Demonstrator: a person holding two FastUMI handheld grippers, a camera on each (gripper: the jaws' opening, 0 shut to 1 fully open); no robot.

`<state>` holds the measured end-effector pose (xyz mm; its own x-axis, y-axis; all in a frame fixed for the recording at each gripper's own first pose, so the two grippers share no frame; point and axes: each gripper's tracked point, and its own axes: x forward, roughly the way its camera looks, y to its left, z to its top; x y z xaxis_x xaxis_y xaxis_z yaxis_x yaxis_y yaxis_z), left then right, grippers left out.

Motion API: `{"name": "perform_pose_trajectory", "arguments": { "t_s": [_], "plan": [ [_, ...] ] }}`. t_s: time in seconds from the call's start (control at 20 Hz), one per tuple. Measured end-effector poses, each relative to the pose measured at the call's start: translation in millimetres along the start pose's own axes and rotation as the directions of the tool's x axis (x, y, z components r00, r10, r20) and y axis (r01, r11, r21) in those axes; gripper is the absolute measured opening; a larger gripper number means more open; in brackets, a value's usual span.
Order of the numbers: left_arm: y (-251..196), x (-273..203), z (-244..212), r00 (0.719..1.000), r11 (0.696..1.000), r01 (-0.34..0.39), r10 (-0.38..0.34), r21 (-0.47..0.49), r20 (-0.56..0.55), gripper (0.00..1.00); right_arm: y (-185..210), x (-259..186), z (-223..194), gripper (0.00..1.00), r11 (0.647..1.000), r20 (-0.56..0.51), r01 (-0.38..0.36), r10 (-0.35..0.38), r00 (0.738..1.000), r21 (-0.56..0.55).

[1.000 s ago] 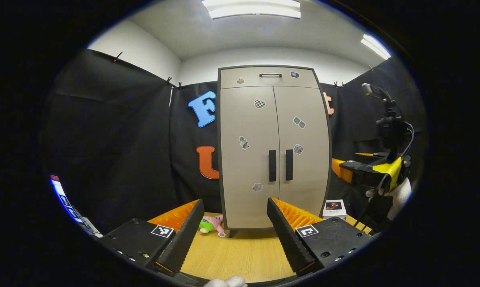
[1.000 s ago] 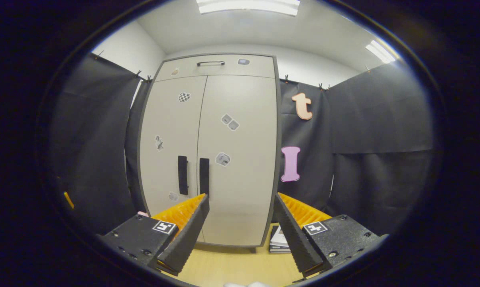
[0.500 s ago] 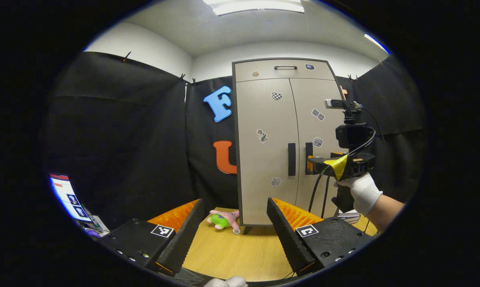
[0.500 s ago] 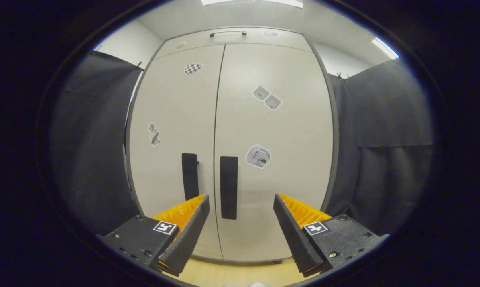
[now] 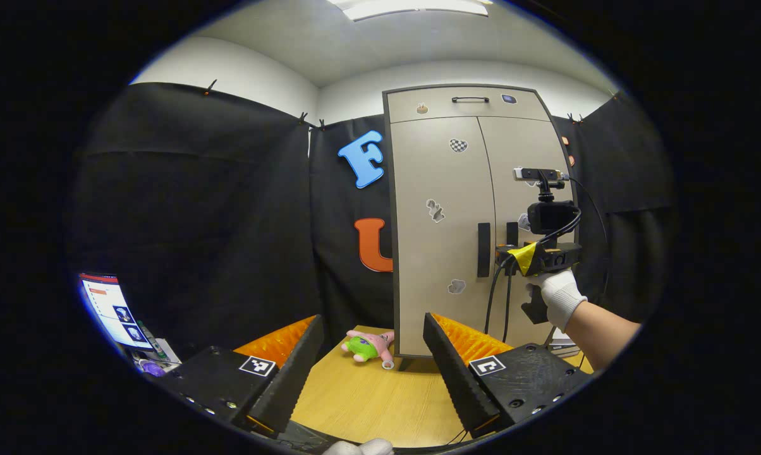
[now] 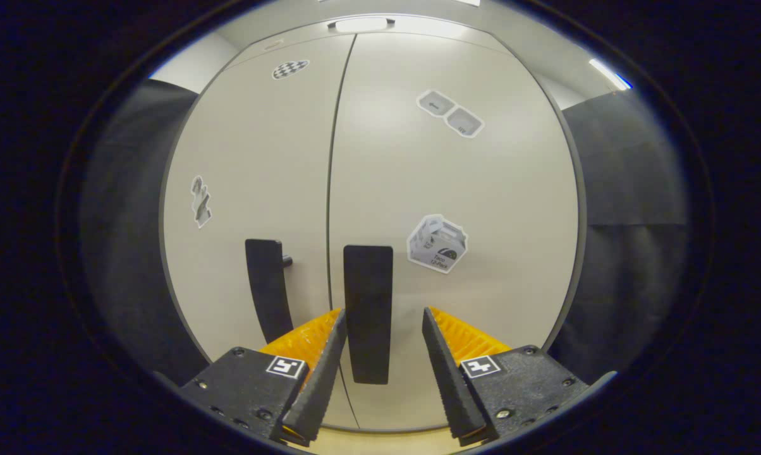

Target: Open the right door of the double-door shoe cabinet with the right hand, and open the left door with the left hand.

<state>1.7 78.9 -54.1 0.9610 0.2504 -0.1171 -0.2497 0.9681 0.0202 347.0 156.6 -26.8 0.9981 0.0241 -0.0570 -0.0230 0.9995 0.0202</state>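
Observation:
The beige double-door shoe cabinet (image 5: 444, 221) stands on the wooden table with both doors closed. In the right gripper view, the right door's black vertical handle (image 6: 368, 297) reaches down between the fingers of my right gripper (image 6: 382, 313), which is open and not pressing on it. The left door's handle (image 6: 265, 291) is just to the left. In the left gripper view, my left gripper (image 5: 373, 318) hangs open well back from the cabinet. There a gloved hand (image 5: 557, 294) holds the right gripper (image 5: 505, 256) up at the right handle (image 5: 512, 232), beside the left handle (image 5: 483, 249).
A pink and green plush toy (image 5: 371, 346) lies on the wooden table (image 5: 380, 398) at the cabinet's left foot. A lit screen (image 5: 112, 309) stands at the far left. Cables hang from the right gripper. A drawer with a handle (image 5: 470, 99) tops the cabinet.
The right gripper has moved in close to the cabinet, bringing the right handle between its fingers, which have narrowed slightly. The left gripper's view has swung left, so the cabinet sits farther right.

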Motion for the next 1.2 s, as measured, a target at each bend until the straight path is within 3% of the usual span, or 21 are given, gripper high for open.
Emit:
{"name": "perform_pose_trajectory", "arguments": {
  "t_s": [0.15, 0.25, 0.3, 0.45, 0.95, 1.2],
  "plan": [
    [1, 0, 2, 1.0, 1.0, -0.003, 0.003, 0.0, 0.007, 0.95, 4, 6, -4, 0.51, 1.0, -0.022, -0.013, 0.013, 1.0, 0.013],
    [1, -1, 3, 1.0, 1.0, -0.004, 0.004, -0.003, 0.009, 0.95, 9, 5, -2, 0.45, 1.0, -0.024, -0.015, 0.016, 1.0, 0.013],
    [1, -2, 4, 1.0, 1.0, -0.002, 0.002, -0.005, 0.007, 0.95, 8, 8, -4, 0.36, 1.0, -0.031, -0.011, 0.011, 0.999, 0.004],
    [4, -5, 2, 1.0, 1.0, 0.004, -0.004, -0.01, 0.014, 0.95, 8, 5, -5, 0.3, 1.0, -0.046, -0.027, 0.027, 0.999, 0.003],
    [7, -20, -7, 0.999, 0.999, 0.046, -0.046, -0.028, 0.004, 0.95, -8, -54, -9, 0.26, 0.997, -0.052, -0.069, 0.067, 0.996, -0.025],
    [-2, -29, -6, 0.995, 0.994, 0.101, -0.1, -0.041, 0.016, 0.95, -27, -94, -11, 0.25, 0.996, -0.061, -0.081, 0.079, 0.995, -0.028]
  ]
}}
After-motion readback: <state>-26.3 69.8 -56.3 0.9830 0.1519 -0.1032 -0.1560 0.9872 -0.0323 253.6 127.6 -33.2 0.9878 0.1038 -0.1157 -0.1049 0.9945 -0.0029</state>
